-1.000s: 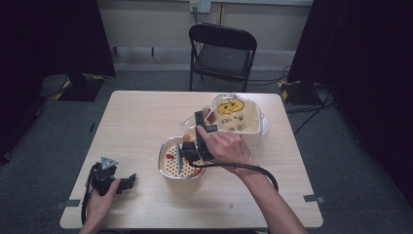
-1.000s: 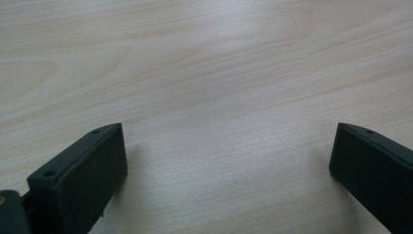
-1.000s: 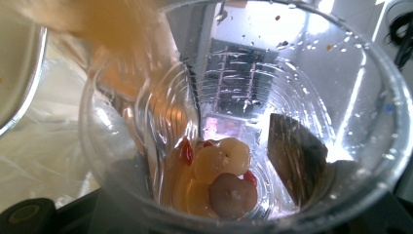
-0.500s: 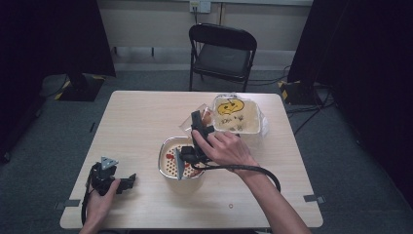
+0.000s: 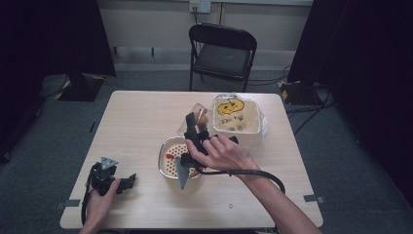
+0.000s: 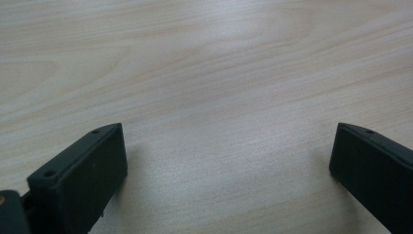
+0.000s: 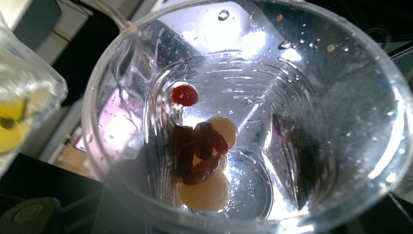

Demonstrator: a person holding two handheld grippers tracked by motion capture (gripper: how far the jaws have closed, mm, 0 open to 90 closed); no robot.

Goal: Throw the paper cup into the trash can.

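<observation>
My right gripper [image 5: 194, 127] is shut on a clear plastic cup [image 5: 196, 115], held tilted just beyond a round metal strainer bowl [image 5: 170, 159] at mid-table. In the right gripper view I look into the cup [image 7: 311, 63]; wet dark red and pale beans [image 7: 202, 151] cling to its wall near the bottom, with a single red bean [image 7: 185, 95] higher up. A red bean [image 5: 168, 157] lies on the strainer's perforated floor. Down at the table's front left my left gripper [image 5: 125, 182] rests open. Its jaws stand wide apart over bare wood [image 6: 226, 161].
A square translucent tub [image 5: 237, 118] with a yellow face on it stands right behind the cup. The right gripper's black cable [image 5: 253, 173] loops across the table beside the forearm. A folding chair [image 5: 221, 48] stands beyond the far edge.
The right gripper has shifted slightly left and away with the cup, tilting it a little more. The left gripper has not moved.
</observation>
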